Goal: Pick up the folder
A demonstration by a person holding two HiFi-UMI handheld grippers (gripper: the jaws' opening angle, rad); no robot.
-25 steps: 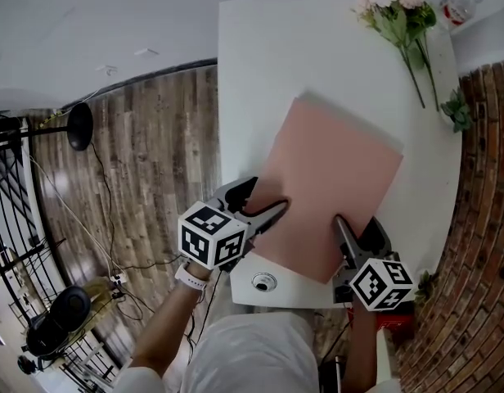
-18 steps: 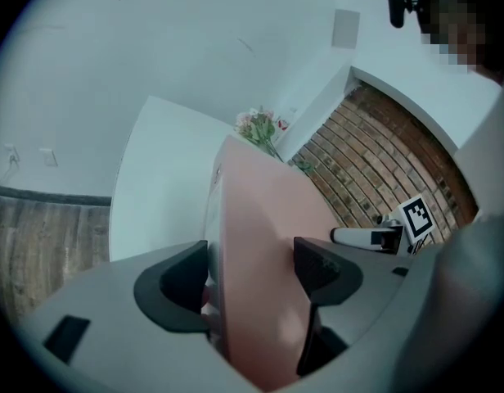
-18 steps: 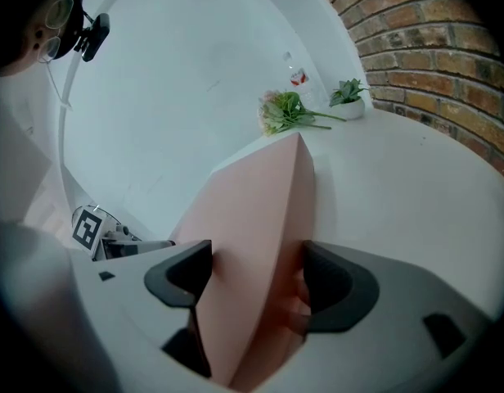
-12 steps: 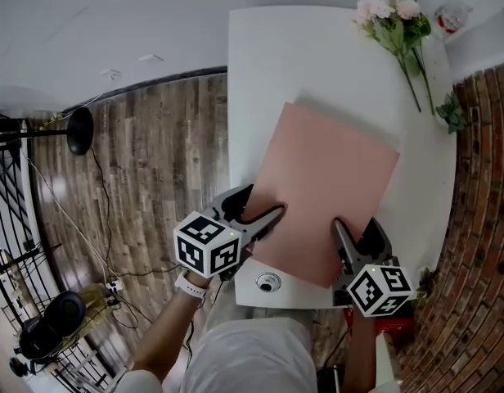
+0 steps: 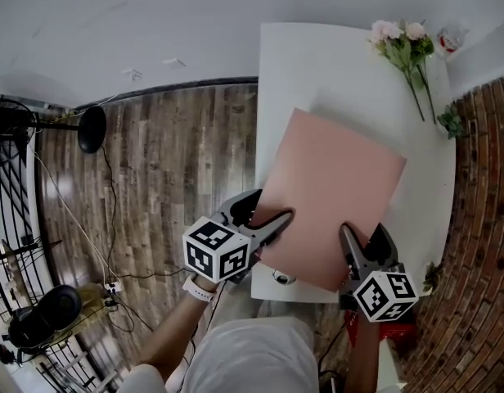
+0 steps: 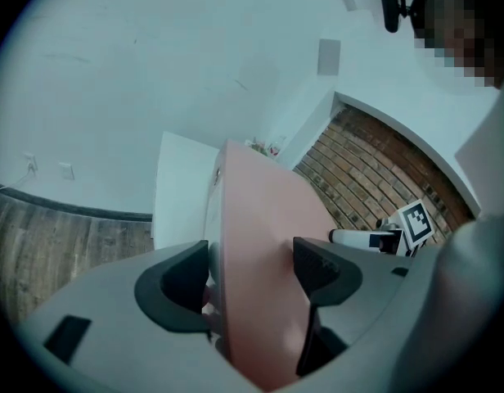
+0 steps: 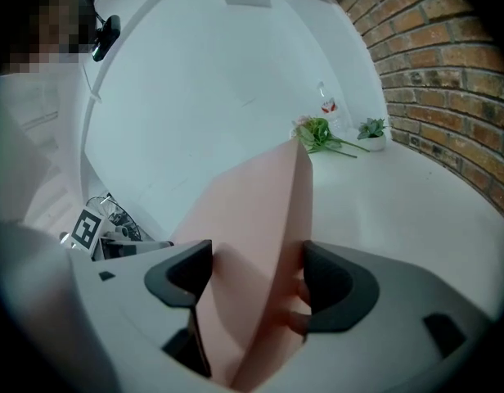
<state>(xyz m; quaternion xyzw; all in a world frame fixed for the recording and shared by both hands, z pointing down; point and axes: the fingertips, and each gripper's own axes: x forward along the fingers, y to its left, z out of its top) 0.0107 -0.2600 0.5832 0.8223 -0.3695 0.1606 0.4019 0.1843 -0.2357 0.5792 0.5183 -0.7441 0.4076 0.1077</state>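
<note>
The pink folder (image 5: 334, 195) hangs tilted over the near end of the white table (image 5: 317, 64), with both grippers holding it. My left gripper (image 5: 272, 207) is shut on its near left edge. In the left gripper view the folder (image 6: 260, 252) runs edge-on between the jaws of the left gripper (image 6: 252, 273). My right gripper (image 5: 362, 234) is shut on the near right corner. In the right gripper view the folder (image 7: 252, 219) fills the gap in the right gripper (image 7: 256, 281), its two leaves slightly parted.
Pink flowers (image 5: 403, 43) lie at the table's far right corner, and a small potted plant (image 7: 372, 129) stands beside them. A cable hole (image 5: 278, 277) peeks out under the folder's near edge. Wooden floor (image 5: 154, 178) lies left, a brick wall (image 5: 481, 219) right.
The folder has come up off the table in both grippers and now overhangs the near edge, partly covering the cable hole. The head view has shifted, so the table sits further right.
</note>
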